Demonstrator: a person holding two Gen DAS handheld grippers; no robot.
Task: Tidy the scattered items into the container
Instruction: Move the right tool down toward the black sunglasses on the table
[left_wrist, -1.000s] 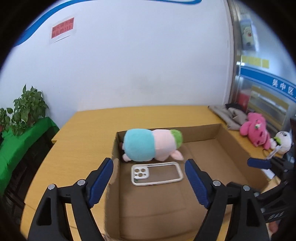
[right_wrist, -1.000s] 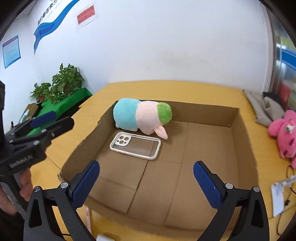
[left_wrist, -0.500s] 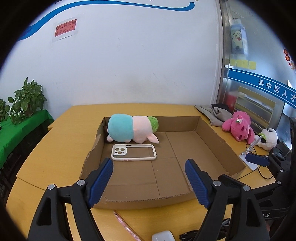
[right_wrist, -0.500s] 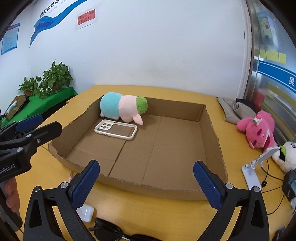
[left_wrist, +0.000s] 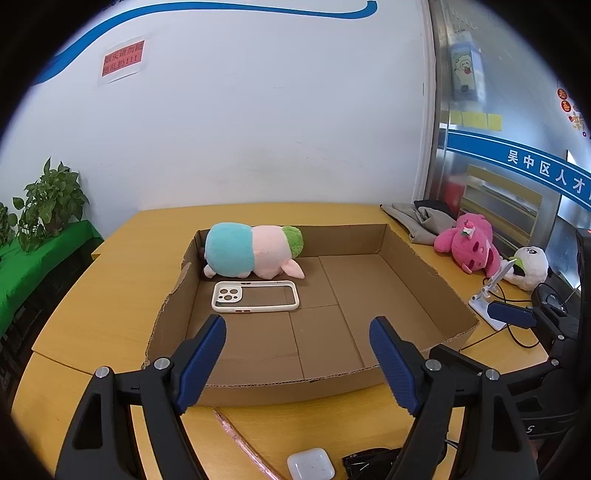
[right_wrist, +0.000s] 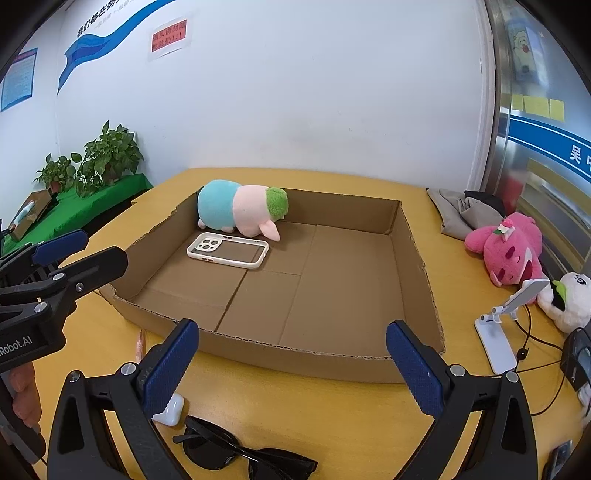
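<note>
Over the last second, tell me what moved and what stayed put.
Both grippers pulled back from over the cardboard box toward its near side, left gripper and right gripper open and empty throughout. The backing off brought sunglasses and a white earbud case into view. The plush toy and phone case stayed put.

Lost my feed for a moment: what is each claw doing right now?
Left claw: open, holding nothing.
Right claw: open, holding nothing.

Inside the cardboard box (right_wrist: 421, 254), the phone case (right_wrist: 228, 253) lies before the plush toy (right_wrist: 242, 208) (far-left corner); sunglasses (right_wrist: 240, 456) rest outside.
</note>
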